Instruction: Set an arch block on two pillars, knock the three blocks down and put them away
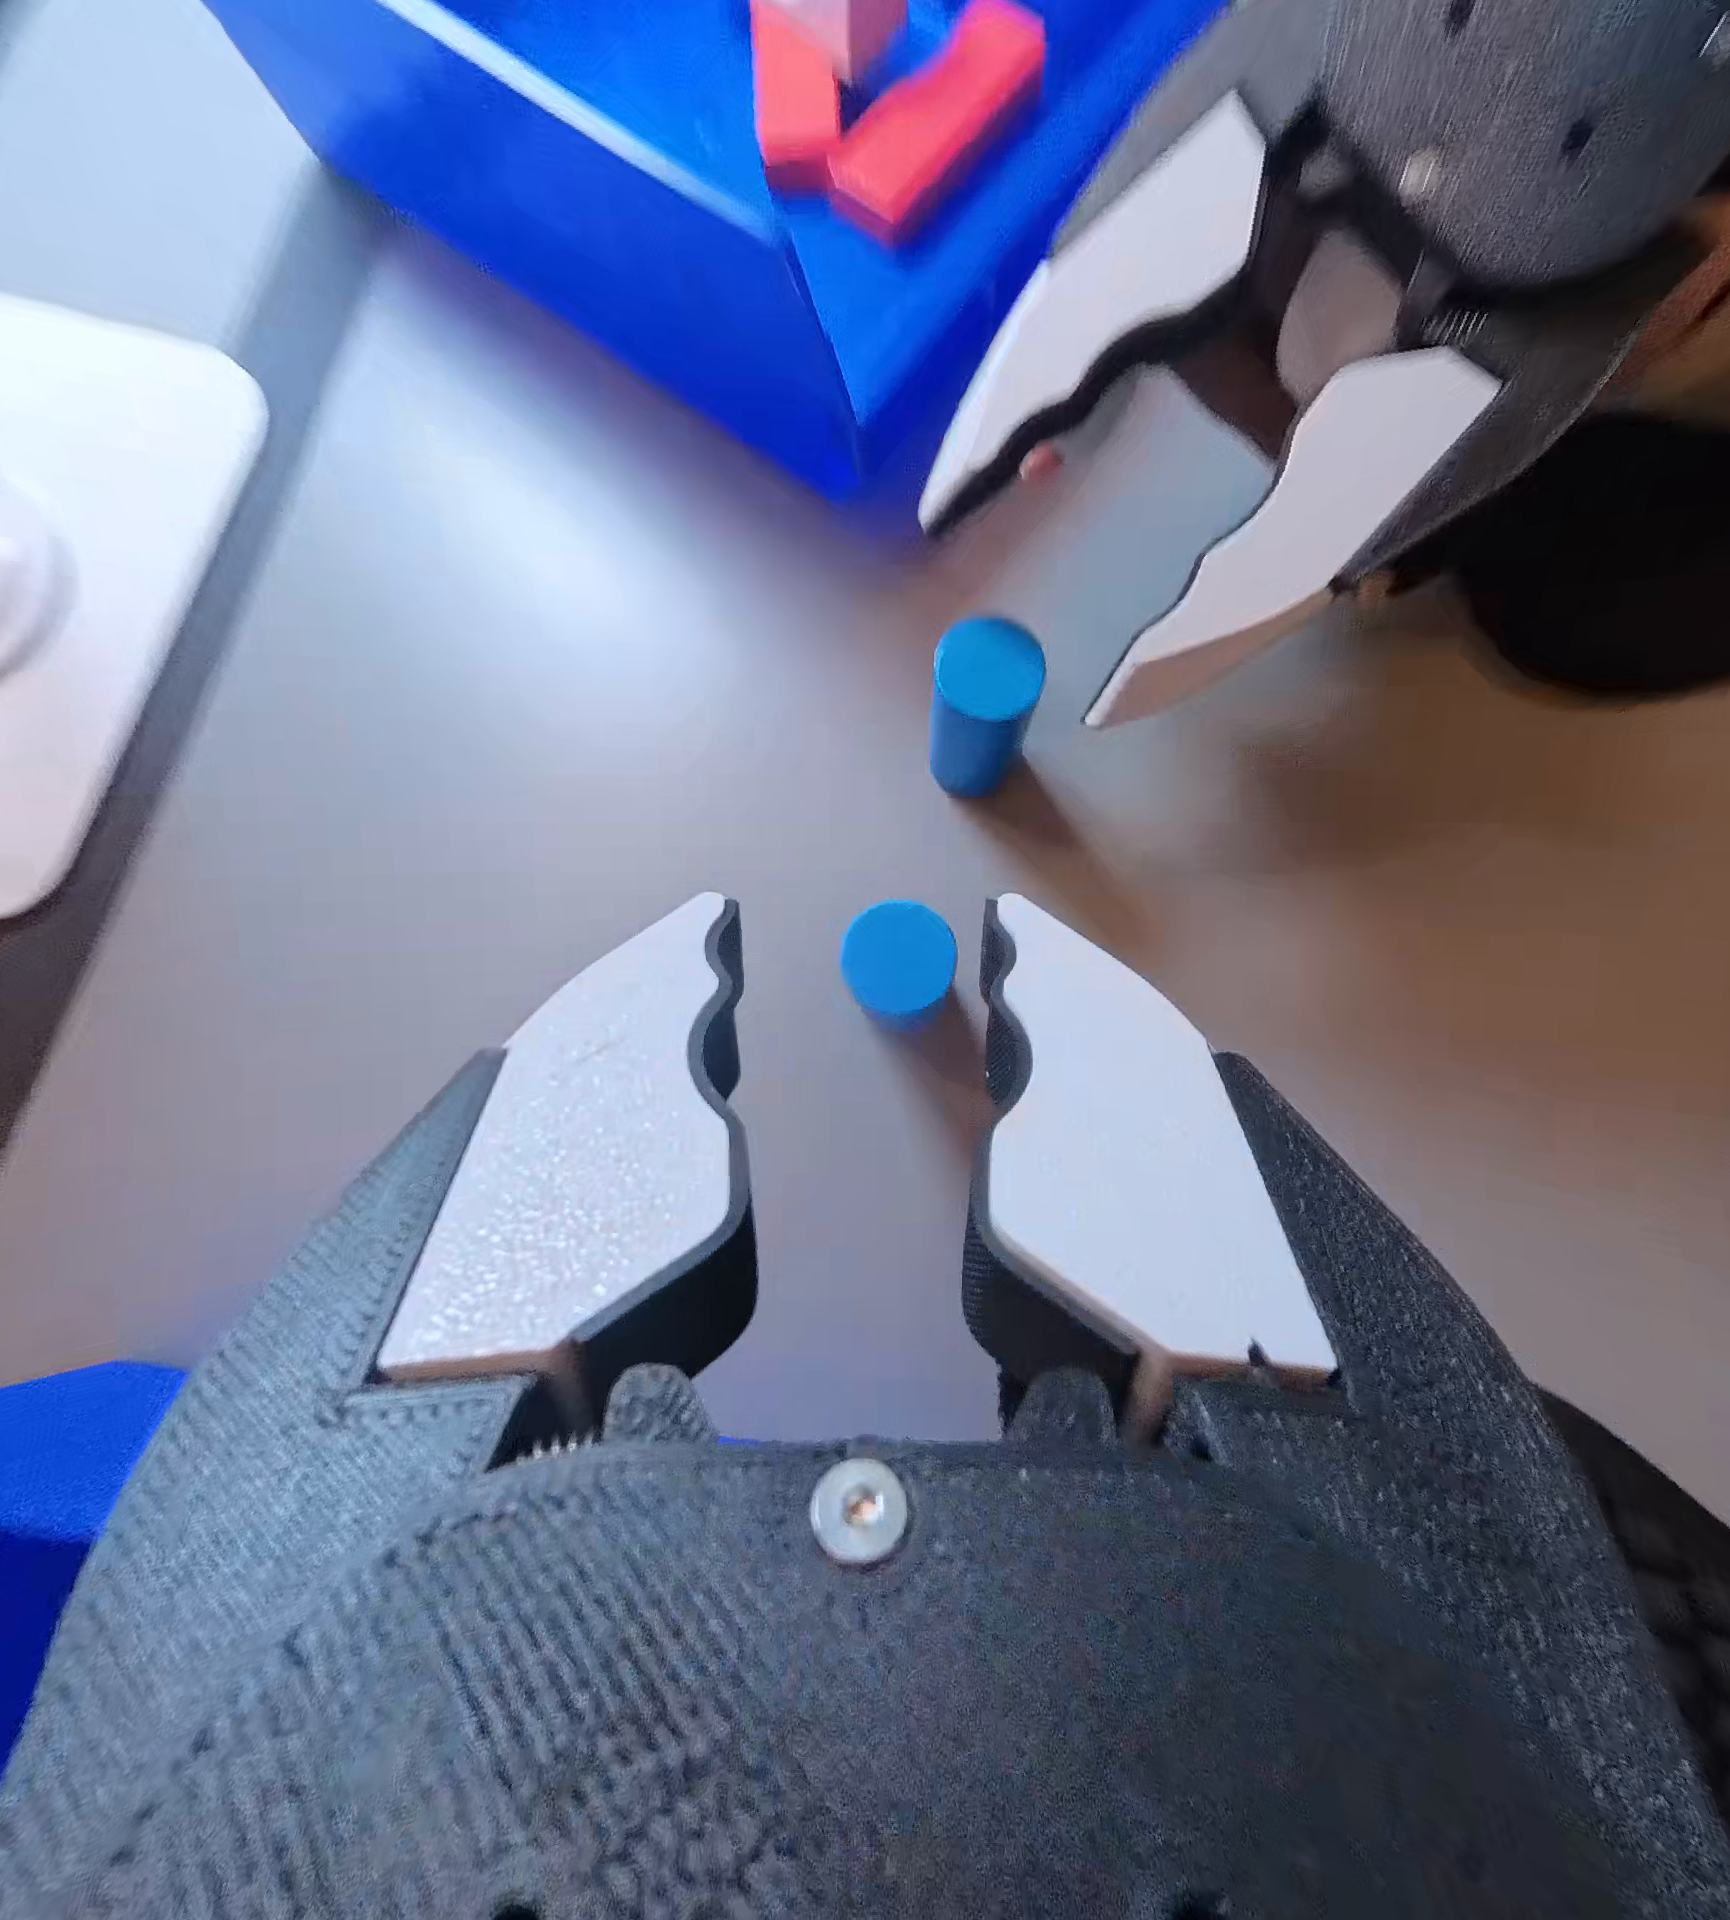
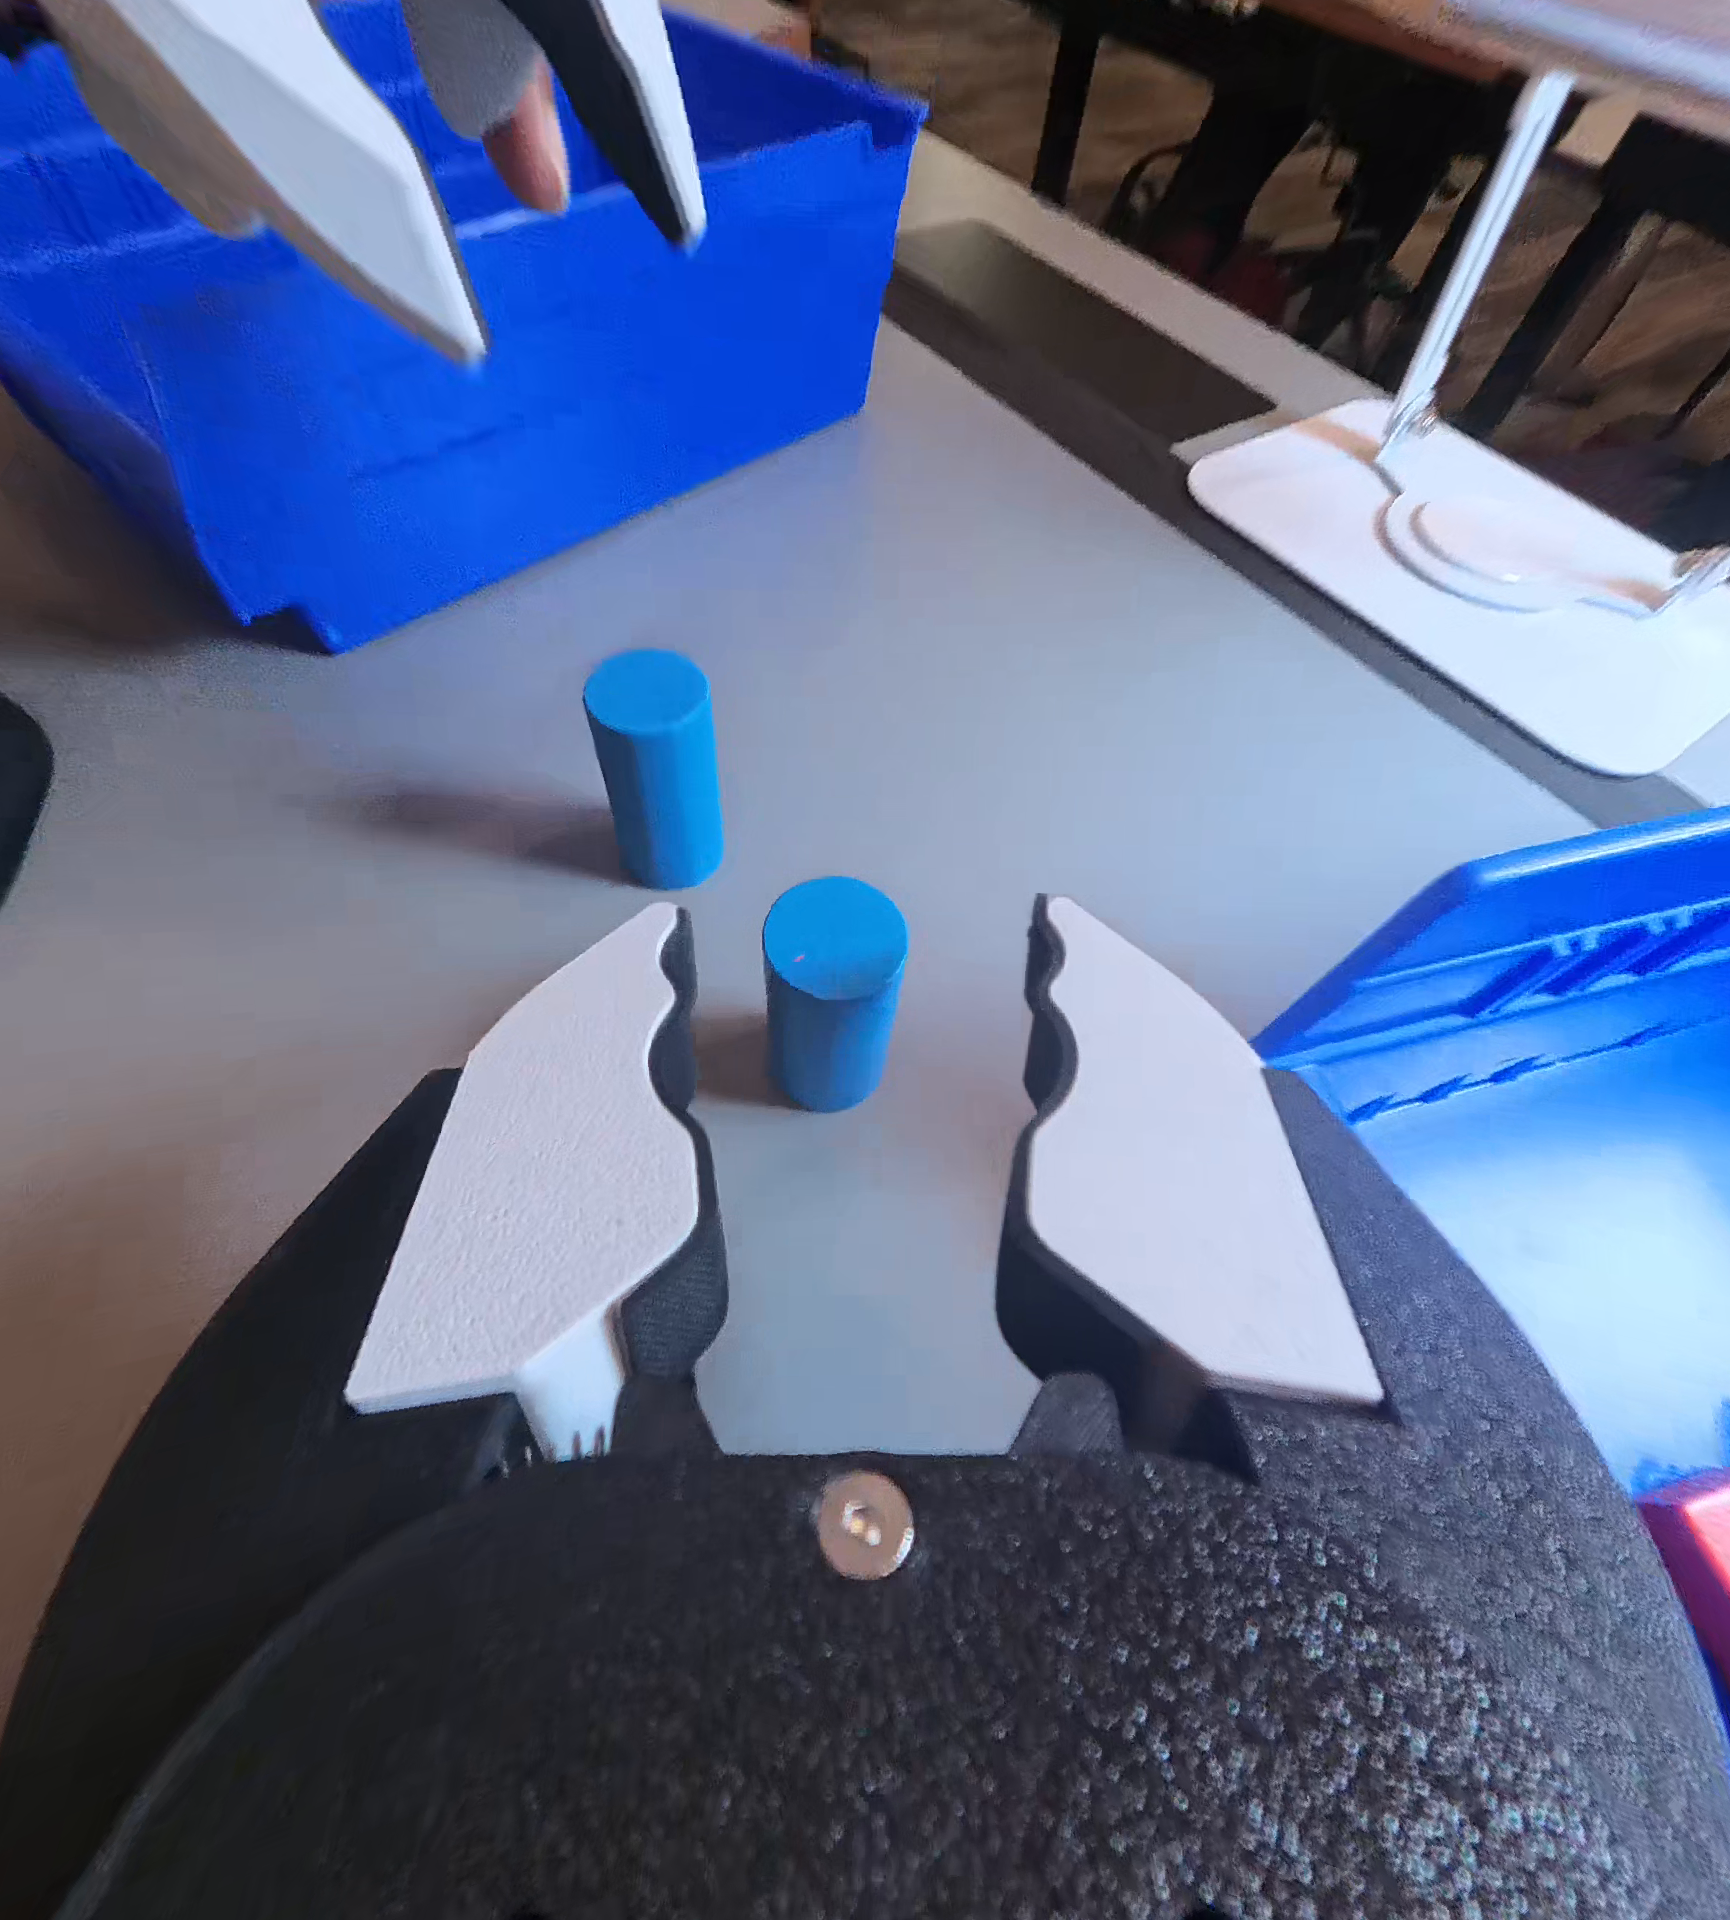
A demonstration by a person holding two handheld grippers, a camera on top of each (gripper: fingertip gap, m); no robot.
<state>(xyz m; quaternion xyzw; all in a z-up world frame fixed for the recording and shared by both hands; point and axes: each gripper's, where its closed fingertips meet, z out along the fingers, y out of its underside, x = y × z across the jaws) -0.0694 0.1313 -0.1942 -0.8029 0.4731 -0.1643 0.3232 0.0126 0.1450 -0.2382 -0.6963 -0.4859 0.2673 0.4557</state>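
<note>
Two blue pillars standing on the table, both grippers gaping and holding nothing.

Left wrist view: the left gripper (image 1: pixel 861 935) is hovering with its fingers spread wide around one upright blue cylinder (image 1: pixel 897 964), touching neither side; a second cylinder (image 1: pixel 983 704) is standing near, just beside the right gripper (image 1: pixel 1017 623), likewise parted and empty. A blue bin (image 1: pixel 632 239) beyond is holding red blocks (image 1: pixel 928 156).

Right wrist view: the right gripper (image 2: pixel 856 925) is framing the nearer cylinder (image 2: pixel 833 1006) without contact; the other cylinder (image 2: pixel 655 767) is standing just behind. The left gripper (image 2: pixel 580 291) is hanging open before a blue bin (image 2: pixel 528 416). A white stand (image 2: pixel 1463 582) is sitting at the table's edge.
</note>
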